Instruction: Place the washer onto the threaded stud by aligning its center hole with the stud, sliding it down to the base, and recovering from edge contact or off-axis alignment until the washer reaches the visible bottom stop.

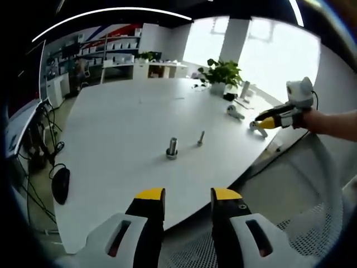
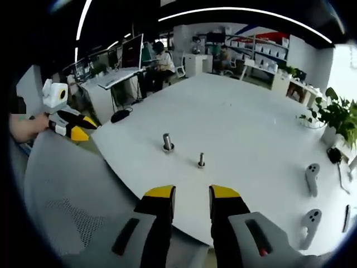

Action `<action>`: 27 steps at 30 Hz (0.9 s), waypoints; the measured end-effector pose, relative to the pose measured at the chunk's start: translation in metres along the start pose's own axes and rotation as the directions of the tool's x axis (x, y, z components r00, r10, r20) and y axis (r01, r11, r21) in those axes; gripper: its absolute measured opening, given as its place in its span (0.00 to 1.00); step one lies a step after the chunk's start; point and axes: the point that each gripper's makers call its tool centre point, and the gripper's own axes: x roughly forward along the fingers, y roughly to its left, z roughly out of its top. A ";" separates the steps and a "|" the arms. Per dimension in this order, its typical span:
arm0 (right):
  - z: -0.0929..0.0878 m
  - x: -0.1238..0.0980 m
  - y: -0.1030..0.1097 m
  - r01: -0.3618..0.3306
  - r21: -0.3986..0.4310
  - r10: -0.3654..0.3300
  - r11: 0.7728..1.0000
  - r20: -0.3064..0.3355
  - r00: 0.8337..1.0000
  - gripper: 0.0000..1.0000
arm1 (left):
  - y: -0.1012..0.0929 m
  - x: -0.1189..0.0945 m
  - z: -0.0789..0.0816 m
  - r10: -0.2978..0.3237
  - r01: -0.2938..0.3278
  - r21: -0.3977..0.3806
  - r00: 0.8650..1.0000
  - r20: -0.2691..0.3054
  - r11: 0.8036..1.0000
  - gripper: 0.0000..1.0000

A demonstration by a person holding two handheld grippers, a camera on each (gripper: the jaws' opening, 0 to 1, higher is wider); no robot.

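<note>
The big white table [image 1: 122,117] is the main thing here, and it has lots of bare room on top. A mesh chair back [image 2: 67,190] sits just off the table's near edge.

Both grippers hang off that near edge, over the chair, not over the tabletop. The left gripper [image 1: 188,196] has its two jaws apart with nothing between them. The right gripper [image 2: 191,193] is the same: jaws apart, holding nothing. In the left gripper view the right gripper shows off to the side of the table, held in a hand [image 1: 329,123].

A potted plant [image 1: 222,75] stands at the far side of the table. Two white controllers [image 2: 311,195] lie near one table edge, well apart from the middle.

Near the middle of the table stands a thick bolt [image 1: 172,148], straight up. Just beside it stands the thin threaded stud [image 1: 201,138], also straight up, its long way pointing to the ceiling. There is open table all around both.

A ring sits at the base of each post, but it is too small to tell if either is the washer.
</note>
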 end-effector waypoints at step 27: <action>-0.034 0.000 0.012 -0.021 0.107 0.024 0.994 -0.020 1.000 0.26 | -0.002 -0.001 0.006 -0.008 0.008 0.008 1.000 0.028 1.000 0.30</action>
